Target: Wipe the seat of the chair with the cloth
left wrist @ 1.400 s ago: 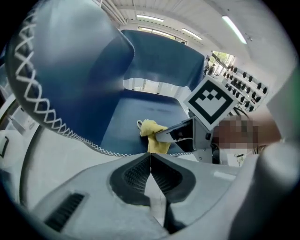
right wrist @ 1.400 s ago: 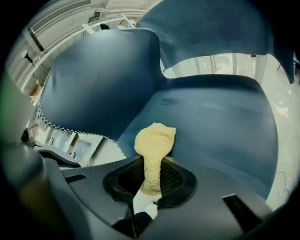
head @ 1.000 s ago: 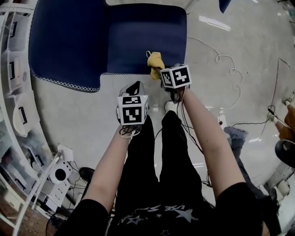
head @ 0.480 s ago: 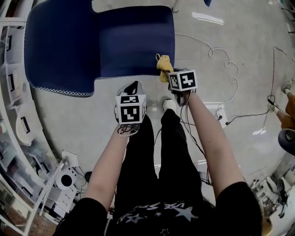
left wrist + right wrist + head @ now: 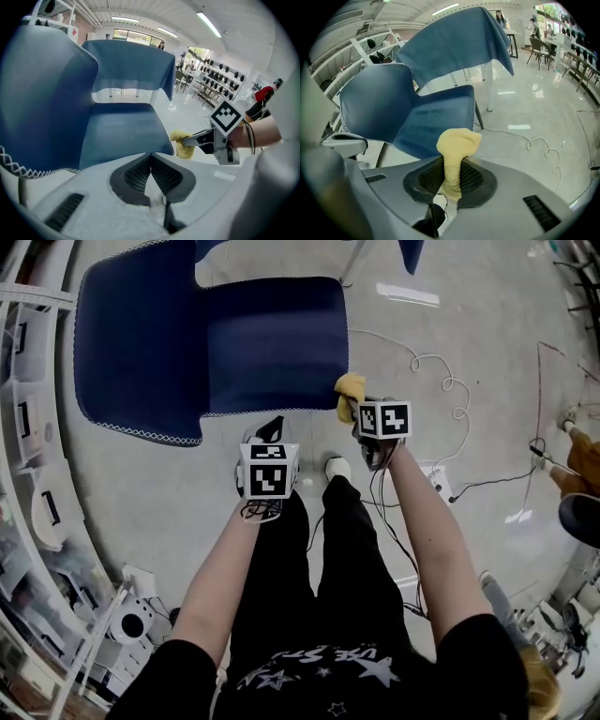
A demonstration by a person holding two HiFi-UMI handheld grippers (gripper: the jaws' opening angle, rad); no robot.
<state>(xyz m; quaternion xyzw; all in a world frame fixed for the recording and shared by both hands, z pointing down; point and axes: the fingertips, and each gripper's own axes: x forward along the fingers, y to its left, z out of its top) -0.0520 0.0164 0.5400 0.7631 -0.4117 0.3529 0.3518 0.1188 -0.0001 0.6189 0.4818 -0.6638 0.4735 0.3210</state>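
The blue chair seat (image 5: 272,343) lies ahead of me, with a blue cover (image 5: 141,343) draped over its left side. My right gripper (image 5: 361,413) is shut on the yellow cloth (image 5: 350,390), held just off the seat's near right corner, above the floor. In the right gripper view the cloth (image 5: 457,152) bunches out from between the closed jaws, with the seat (image 5: 436,119) beyond it. My left gripper (image 5: 272,432) is shut and empty, hovering in front of the seat's near edge. In the left gripper view the seat (image 5: 124,131) fills the middle and the cloth (image 5: 182,143) shows at right.
A white cable (image 5: 431,362) loops across the pale floor to the right of the chair. White shelving (image 5: 28,427) curves along the left. A table draped in blue cloth (image 5: 459,37) stands behind the chair. My legs and a shoe (image 5: 336,467) are below the grippers.
The right gripper with the cloth has drifted rightward and slightly away from the seat's front corner. The left gripper has stayed roughly where it was.
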